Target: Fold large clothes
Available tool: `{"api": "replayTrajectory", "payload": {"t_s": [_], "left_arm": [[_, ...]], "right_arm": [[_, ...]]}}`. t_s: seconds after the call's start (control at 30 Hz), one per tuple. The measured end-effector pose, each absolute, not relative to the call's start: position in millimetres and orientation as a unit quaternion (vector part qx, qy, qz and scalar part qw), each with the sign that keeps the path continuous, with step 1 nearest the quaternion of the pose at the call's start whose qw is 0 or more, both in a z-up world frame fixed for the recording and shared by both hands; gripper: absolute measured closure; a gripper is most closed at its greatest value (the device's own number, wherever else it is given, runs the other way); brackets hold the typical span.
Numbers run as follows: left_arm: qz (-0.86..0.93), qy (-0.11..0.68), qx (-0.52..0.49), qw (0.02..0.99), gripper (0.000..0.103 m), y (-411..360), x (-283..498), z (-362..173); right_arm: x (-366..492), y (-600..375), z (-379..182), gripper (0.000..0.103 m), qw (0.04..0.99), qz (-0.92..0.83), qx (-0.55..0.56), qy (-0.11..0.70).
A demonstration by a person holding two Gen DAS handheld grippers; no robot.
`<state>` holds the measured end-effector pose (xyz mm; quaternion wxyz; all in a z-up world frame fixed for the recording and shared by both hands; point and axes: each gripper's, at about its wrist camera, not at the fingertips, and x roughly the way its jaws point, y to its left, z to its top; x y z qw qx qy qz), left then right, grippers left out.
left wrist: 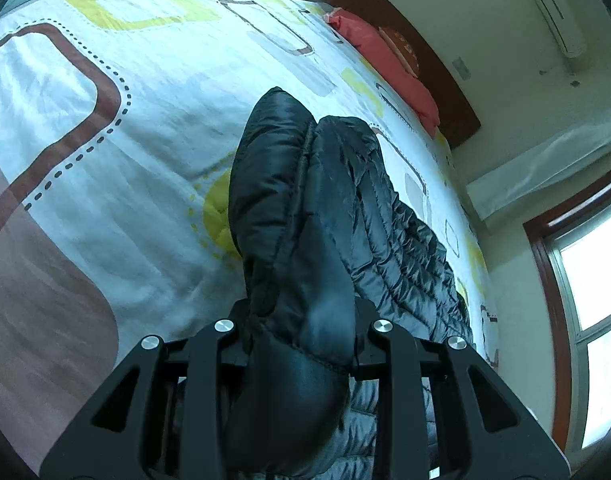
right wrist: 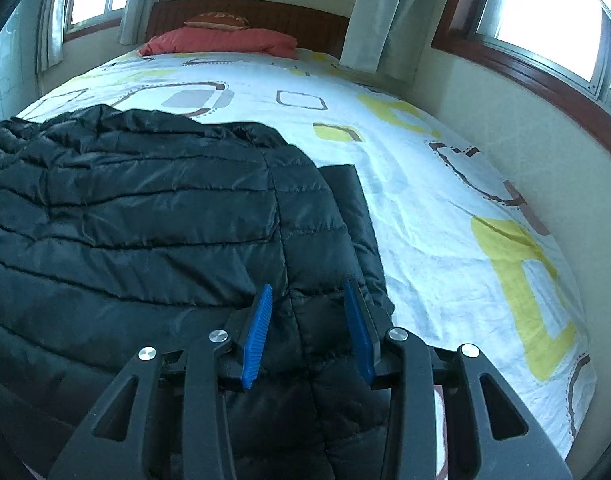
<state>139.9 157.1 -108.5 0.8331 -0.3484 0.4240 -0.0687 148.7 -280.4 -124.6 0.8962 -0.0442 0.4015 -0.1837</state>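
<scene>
My left gripper (left wrist: 301, 344) is clamped on a thick bunched fold of the black puffer jacket (right wrist: 153, 216), which sprawls across the patterned bedsheet (right wrist: 445, 220). My right gripper (right wrist: 308, 328) hangs unclenched over the jacket's near edge, blue pads (right wrist: 258, 336) apart, nothing pinched. Risks: the shell is slick and puffy, so the left wad could slide out under tension. Pulling one-handed would likely drag the whole jacket and skew the fold. A shallow right grab may catch only the top layer.
</scene>
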Motion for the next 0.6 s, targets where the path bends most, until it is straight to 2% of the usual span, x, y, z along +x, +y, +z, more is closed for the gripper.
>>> {"api": "replayTrajectory", "payload": {"t_s": [0.6], "left_arm": [[-0.104, 0.394, -0.306, 0.86, 0.076, 107.5, 130.4, -44.7]], "right_arm": [[133.8, -270.5, -135.7, 0.065, 0.899, -0.191, -0.032, 0.393]]}}
